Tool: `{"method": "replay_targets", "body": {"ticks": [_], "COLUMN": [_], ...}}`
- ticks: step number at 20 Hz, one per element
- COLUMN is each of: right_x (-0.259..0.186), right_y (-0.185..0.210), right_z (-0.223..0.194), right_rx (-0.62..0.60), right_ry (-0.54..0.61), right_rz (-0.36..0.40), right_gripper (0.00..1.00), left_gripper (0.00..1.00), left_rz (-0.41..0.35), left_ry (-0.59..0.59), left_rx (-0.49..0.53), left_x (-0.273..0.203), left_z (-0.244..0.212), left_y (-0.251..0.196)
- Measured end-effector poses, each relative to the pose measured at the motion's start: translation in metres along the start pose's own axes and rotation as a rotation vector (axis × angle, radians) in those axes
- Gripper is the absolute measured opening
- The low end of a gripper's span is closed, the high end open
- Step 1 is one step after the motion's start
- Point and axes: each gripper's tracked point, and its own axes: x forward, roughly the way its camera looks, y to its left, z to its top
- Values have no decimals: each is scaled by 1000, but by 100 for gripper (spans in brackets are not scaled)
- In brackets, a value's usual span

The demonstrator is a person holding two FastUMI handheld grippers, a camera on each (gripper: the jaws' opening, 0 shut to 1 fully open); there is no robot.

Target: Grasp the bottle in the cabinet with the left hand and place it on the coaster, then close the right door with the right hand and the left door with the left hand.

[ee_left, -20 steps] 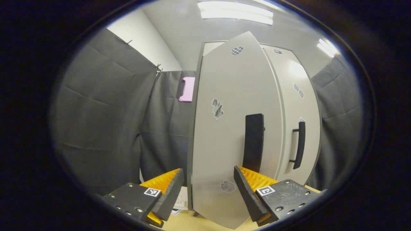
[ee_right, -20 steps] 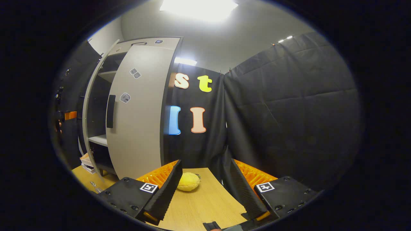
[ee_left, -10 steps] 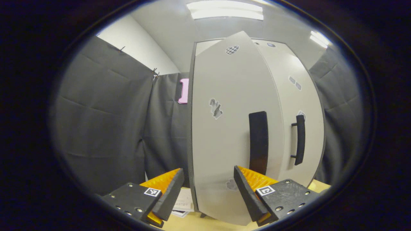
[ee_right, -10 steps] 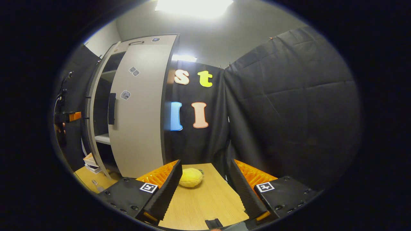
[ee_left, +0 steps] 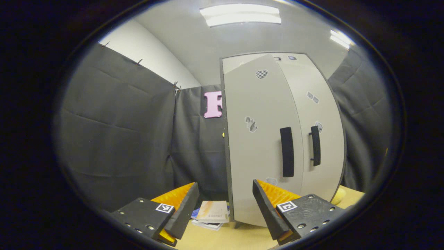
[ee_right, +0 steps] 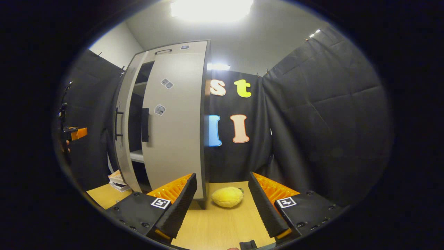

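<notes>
A: Left door (ee_left: pixel 258 139)?
B: Nearer shut than a second ago, still ajar; right door (ee_right: pixel 175 121) closed.
A: Grippers?
B: Left gripper (ee_left: pixel 223 208) backed off, spread, empty; right gripper (ee_right: pixel 222 203) spread, empty

Bright ceiling lights (ee_left: pixel 240 14) glare; edges fisheye-warped.
</notes>
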Motion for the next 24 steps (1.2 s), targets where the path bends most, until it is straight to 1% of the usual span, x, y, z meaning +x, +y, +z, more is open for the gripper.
{"method": "replay_targets", "body": {"ticks": [2, 3, 4, 5, 6, 7, 8, 11, 12, 16, 17, 19, 20, 21, 22, 24], "right_x": [-4, -8, -12, -15, -18, -22, -25, -33, -36, -46, -48, -52, -53, -55, -56, -57], "right_y": [14, 20, 30, 39, 44, 50, 57, 76, 81, 101, 105, 110, 111, 114, 114, 114], "right_z": [7, 11, 17, 22, 26, 29, 34, 37, 38, 36, 35, 35, 36, 36, 37, 41], "right_rx": [-12, -11, -7, -8, -13, -19, -24, -37, -37, -31, -33, -43, -46, -43, -36, -21], "right_ry": [-3, -8, -19, -27, -31, -39, -49, -62, -65, -60, -60, -58, -55, -53, -56, -56], "right_rz": [10, 15, 29, 38, 38, 43, 48, 60, 63, 81, 86, 92, 94, 98, 101, 99], "right_gripper": [92, 95, 95, 92, 92, 95, 92, 92, 95, 95, 95, 95, 95, 95, 95, 95], "left_gripper": [92, 92, 92, 92, 92, 92, 92, 92, 92, 92, 84, 84, 99, 92, 99, 99], "left_rz": [-2, -2, -3, -3, -7, -12, -13, -33, -42, -60, -70, -72, -68, -66, -68, -66], "left_ry": [5, 9, 10, 7, 7, 6, 5, 8, 10, 23, 19, 11, 12, 12, 10, 4], "left_rx": [-2, 0, 0, -4, -8, -8, -4, 11, 17, 14, 10, 6, 4, -1, -4, 9], "left_x": [-17, -24, -31, -38, -43, -49, -55, -69, -75, -92, -95, -100, -102, -104, -106, -111], "left_z": [-1, 0, -1, 0, 0, 0, -1, -4, -7, -14, -13, -10, -9, -7, -4, -1], "left_y": [16, 23, 31, 39, 45, 50, 55, 66, 69, 81, 82, 89, 93, 95, 96, 99]}}
